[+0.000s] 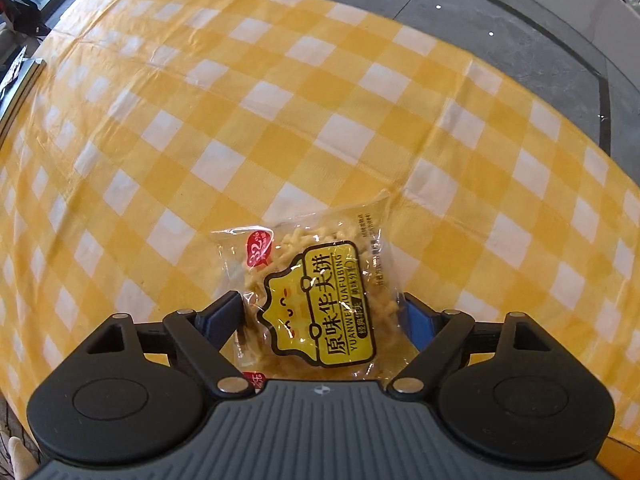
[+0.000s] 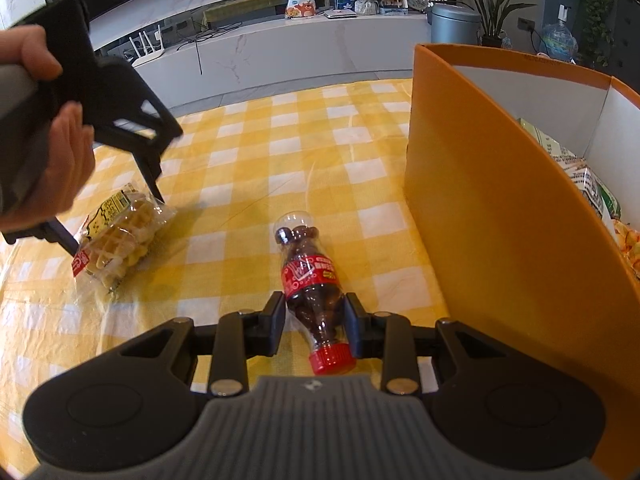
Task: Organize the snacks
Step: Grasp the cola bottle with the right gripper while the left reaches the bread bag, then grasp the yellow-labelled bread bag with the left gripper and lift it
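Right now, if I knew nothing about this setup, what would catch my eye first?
Probably the yellow checked tablecloth under everything. On it, the left gripper straddles a clear waffle packet, while the right gripper brackets a lying bottle with a red cap. A tall orange box of snacks stands to the right.

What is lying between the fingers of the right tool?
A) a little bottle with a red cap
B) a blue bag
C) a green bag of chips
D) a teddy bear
A: in the right wrist view, the little bottle, brown inside with a red label and red cap, lies on the checkered tablecloth between the fingers of the right tool, next to the orange box.
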